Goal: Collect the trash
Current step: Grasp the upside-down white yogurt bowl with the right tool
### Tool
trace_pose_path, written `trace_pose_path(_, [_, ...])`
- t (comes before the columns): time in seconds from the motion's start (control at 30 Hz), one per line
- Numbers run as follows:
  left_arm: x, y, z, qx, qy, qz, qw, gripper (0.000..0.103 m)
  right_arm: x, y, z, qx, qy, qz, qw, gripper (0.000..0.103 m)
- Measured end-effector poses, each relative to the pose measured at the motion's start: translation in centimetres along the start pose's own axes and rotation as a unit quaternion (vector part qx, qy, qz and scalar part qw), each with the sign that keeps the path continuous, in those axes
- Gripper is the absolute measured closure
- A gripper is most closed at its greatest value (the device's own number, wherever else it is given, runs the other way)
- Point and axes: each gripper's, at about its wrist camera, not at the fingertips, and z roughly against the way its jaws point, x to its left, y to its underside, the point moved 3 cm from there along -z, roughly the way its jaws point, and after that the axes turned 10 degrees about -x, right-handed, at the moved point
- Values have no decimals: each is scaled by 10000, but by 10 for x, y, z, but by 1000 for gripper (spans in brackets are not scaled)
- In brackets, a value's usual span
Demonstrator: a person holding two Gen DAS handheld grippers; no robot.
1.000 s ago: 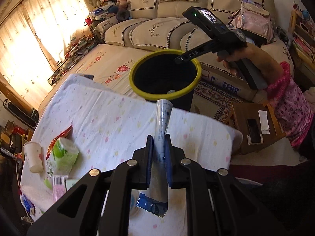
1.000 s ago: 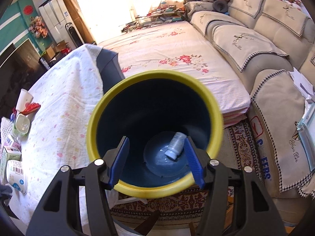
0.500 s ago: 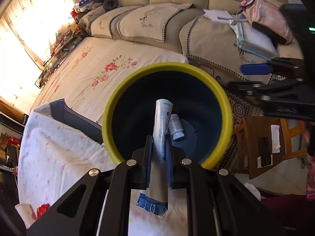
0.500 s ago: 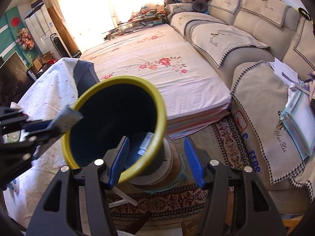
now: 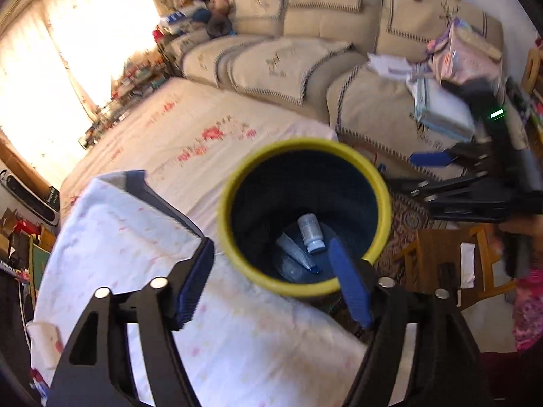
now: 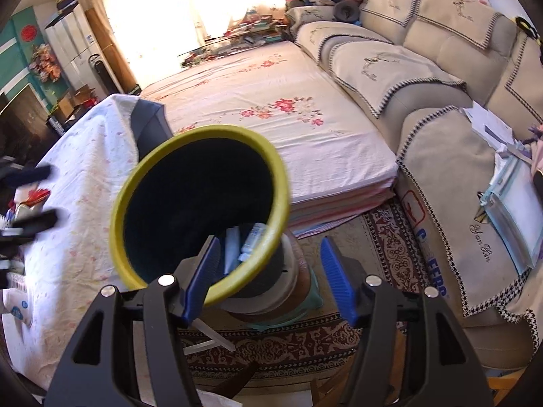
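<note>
Two pieces of trash already lie at the bottom of the yellow-rimmed bin (image 5: pixel 303 215): a squeezed tube (image 5: pixel 294 251) and a small white bottle (image 5: pixel 310 232) beside it. The left tongs (image 5: pixel 271 283) have just been opening and now stand apart, nothing between them, above the bin's near rim. The right tongs (image 6: pixel 268 276) are also apart and empty, astride the rim. More wrappers (image 6: pixel 30 200) wait on the cloth-covered bench (image 6: pixel 78 183), so the collecting looks only partly done.
</note>
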Motion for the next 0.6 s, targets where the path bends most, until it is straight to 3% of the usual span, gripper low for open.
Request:
trace_pose_path(0.17, [31, 39, 109, -733, -369, 590, 9949, 13, 49, 7, 7, -40, -285, 381, 9989, 43])
trace_pose_path(0.3, [65, 93, 179, -1119, -945, 1192, 9820, 8, 101, 13, 17, -63, -652, 810, 9946, 43])
trace_pose_path(0.43, [97, 151, 225, -1174, -1815, 1595, 9633, 5, 161, 22, 31, -74, -1121, 1276, 9854, 41])
trace_pose_path(0.6, [130, 222, 258, -1096, -2237, 2290, 9410, 5, 238, 41, 50, -3, -1840, 1895, 9645, 35])
